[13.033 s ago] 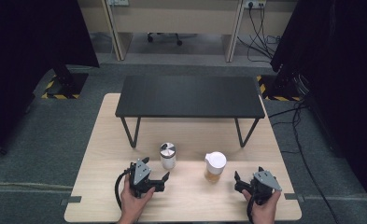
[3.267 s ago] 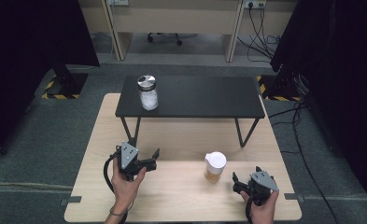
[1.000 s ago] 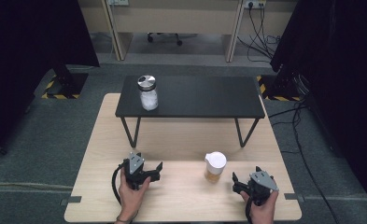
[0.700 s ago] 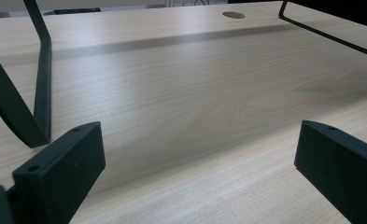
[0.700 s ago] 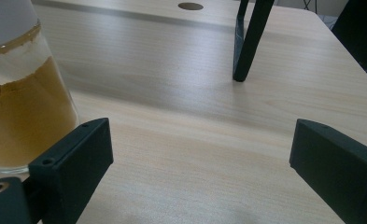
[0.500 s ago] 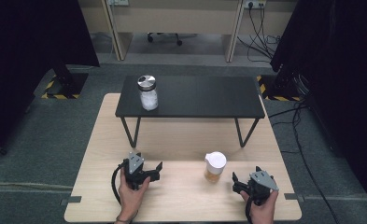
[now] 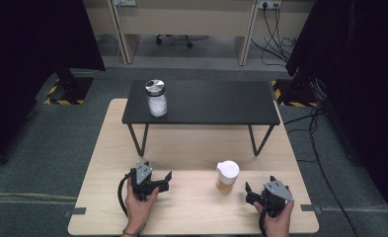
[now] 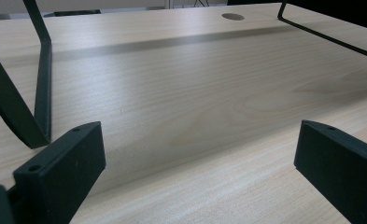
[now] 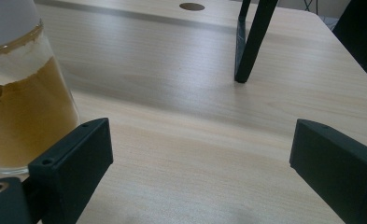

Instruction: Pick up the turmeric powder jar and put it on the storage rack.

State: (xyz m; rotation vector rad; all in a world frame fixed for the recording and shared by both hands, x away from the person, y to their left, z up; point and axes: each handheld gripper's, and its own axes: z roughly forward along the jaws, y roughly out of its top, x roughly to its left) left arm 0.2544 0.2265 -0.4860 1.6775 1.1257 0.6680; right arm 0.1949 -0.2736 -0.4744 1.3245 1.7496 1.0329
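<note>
A glass jar with a silver lid and white contents [image 7: 156, 98] stands on the left part of the black shelf [image 7: 216, 103]. A second jar, with a white lid and brown powder [image 7: 226, 176], rests on the wooden table [image 7: 191, 148] in front of the shelf. My left gripper [image 7: 166, 180] lies low on the table at the front left, open and holding nothing. My right gripper [image 7: 249, 193] sits at the front right, open, just right of the brown jar [image 9: 17, 102], whose side fills the left edge of the right gripper view. Both pairs of jaws stand wide apart over bare wood.
The black shelf stands on thin metal legs [image 8: 36, 88] [image 9: 249, 39] on the back half of the table. A cable hole [image 9: 192, 6] pierces the tabletop. Cables [image 7: 300, 123] trail on the grey floor to the right. Dark curtains flank both sides.
</note>
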